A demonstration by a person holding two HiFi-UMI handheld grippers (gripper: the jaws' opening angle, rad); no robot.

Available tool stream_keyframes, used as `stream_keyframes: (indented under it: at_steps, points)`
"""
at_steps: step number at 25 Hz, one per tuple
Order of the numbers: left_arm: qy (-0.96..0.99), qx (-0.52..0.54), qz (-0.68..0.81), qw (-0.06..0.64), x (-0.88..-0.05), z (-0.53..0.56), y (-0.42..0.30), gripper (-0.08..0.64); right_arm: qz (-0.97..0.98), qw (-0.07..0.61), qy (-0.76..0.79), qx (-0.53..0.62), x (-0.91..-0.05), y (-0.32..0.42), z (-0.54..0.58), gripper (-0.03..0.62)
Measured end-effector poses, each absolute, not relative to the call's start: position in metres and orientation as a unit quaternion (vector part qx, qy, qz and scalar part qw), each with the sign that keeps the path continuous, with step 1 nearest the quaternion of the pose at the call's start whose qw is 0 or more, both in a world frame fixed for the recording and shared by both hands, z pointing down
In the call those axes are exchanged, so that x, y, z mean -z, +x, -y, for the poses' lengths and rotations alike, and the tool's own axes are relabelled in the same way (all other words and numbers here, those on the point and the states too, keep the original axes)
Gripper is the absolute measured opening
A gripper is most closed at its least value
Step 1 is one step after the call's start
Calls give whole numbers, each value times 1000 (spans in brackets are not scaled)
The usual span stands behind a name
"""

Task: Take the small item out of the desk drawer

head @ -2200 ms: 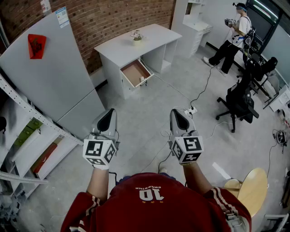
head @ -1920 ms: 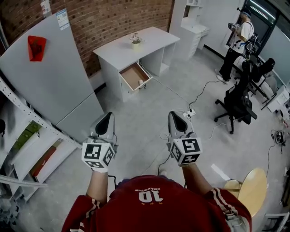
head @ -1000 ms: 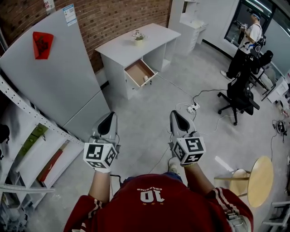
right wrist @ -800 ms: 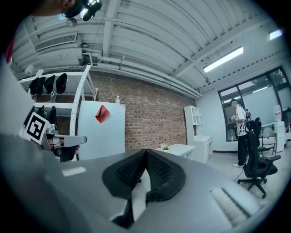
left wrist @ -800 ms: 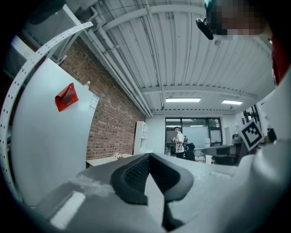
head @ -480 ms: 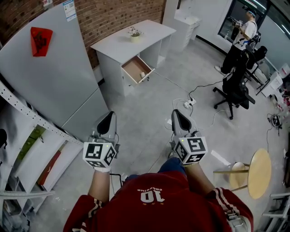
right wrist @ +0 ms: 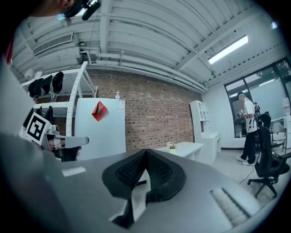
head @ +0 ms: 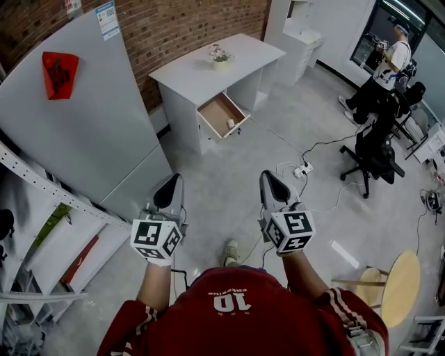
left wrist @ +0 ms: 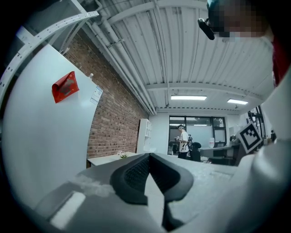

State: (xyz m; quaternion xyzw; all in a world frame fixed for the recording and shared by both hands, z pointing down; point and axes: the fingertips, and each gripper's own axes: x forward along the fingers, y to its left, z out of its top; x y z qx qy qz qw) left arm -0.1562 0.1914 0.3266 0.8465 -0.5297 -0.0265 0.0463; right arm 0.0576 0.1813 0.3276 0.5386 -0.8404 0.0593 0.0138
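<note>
**Room.** Grey concrete floor point(head: 222, 188); brick wall point(head: 181, 24) behind the desk point(head: 208, 66).

**Desk.** White, with a bare top except for a small plant pot point(head: 221, 57) at its back edge.

**Drawer point(head: 221, 115).** Pulled out of the desk front, with a brown inside. The small item point(head: 231, 123), pale, lies in the drawer's near right corner.

**Left of desk.** A tall grey fridge point(head: 76, 125) carries a red ornament point(head: 57, 73) and a label point(head: 106, 15) whose print is too small to read. Open shelving point(head: 42, 229) stands further left.

**Right of desk.** White shelf unit point(head: 299, 38); further out, a black office chair point(head: 375, 149) and a standing person point(head: 389, 66).

**In front of desk.** A power strip point(head: 303, 169) with trailing cables lies on the floor, and a round wooden stool point(head: 393, 288) stands well apart.

**Left gripper point(head: 170, 182).** Well short of the desk; jaws closed together, nothing between them.

**Right gripper point(head: 272, 179).** Beside the left one; jaws likewise closed and empty.

**Writing.** "10" on the wearer's red shirt point(head: 229, 306).
</note>
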Motion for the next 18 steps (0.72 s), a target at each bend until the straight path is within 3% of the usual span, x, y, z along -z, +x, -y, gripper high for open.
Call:
stream_keyframes:
  at_steps: [18]
  points:
    - [859,-15,511,8,-300,-26,-97,2,849,-33,521,-83,-326,99,-14,2]
